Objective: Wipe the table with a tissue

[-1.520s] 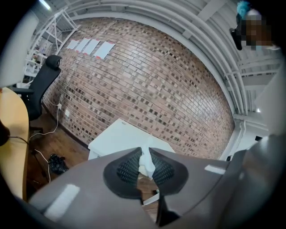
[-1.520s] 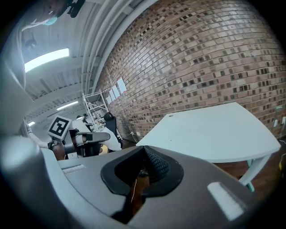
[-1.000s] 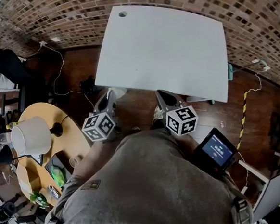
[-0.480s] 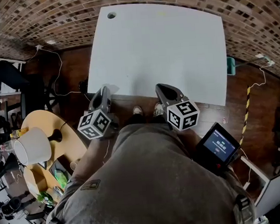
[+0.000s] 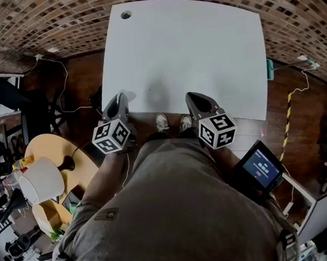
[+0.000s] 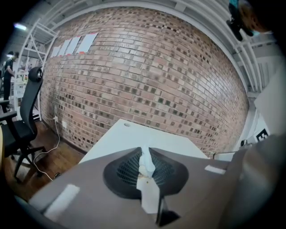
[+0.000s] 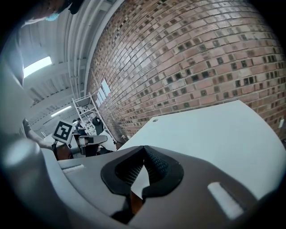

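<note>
A white table (image 5: 202, 51) stands against a brick wall, its top bare. My left gripper (image 5: 118, 102) hovers at the table's near edge on the left, shut on a small white scrap of tissue (image 6: 146, 166) that sticks up between the pads. My right gripper (image 5: 196, 101) hovers at the near edge towards the middle, its jaws closed tip to tip with nothing between them. Both gripper views look along the tabletop (image 7: 214, 134) towards the wall. In the head view the tissue is hidden.
A round cable hole (image 5: 125, 14) sits in the table's far left corner. On the left stand a round wooden side table (image 5: 70, 157) with a white lamp (image 5: 40, 179) and a black office chair (image 6: 24, 116). Cables lie on the floor. A screened device (image 5: 259, 170) hangs at the right.
The person has stepped closer to the table. Both grippers have moved forward to its near edge, and the table now fills more of the head view.
</note>
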The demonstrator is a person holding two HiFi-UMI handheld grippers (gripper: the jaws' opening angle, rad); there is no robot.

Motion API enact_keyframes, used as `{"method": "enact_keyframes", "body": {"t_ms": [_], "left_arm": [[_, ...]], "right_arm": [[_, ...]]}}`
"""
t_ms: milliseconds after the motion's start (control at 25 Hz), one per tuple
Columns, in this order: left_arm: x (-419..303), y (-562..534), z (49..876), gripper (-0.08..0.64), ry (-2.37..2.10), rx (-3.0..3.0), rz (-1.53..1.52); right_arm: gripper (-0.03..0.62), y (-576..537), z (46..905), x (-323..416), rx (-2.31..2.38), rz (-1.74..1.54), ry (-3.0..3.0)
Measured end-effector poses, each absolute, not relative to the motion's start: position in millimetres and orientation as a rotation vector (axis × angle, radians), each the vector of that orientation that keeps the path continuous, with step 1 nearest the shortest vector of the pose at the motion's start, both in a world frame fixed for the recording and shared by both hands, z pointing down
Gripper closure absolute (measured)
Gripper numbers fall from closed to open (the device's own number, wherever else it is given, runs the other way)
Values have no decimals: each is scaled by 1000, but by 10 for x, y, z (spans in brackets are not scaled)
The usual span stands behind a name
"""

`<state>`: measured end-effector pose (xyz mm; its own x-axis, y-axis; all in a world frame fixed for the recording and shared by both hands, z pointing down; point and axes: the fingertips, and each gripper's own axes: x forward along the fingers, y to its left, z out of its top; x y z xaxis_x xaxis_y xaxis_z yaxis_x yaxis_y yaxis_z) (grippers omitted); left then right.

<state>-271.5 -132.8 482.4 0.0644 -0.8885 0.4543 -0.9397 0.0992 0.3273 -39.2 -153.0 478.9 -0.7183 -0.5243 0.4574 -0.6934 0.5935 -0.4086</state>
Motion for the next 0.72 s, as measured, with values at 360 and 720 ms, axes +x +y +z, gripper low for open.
{"method": "enact_keyframes", "body": {"t_ms": [360, 720], "left_arm": [[-2789, -1663, 5337, 531, -1742, 1800, 218], [-2753, -1746, 5799, 531, -1668, 1781, 282]], "right_arm": [[580, -1638, 4998, -377, 1048, 854, -2433], [579, -1603, 5317, -387, 1073, 918, -2350]]}}
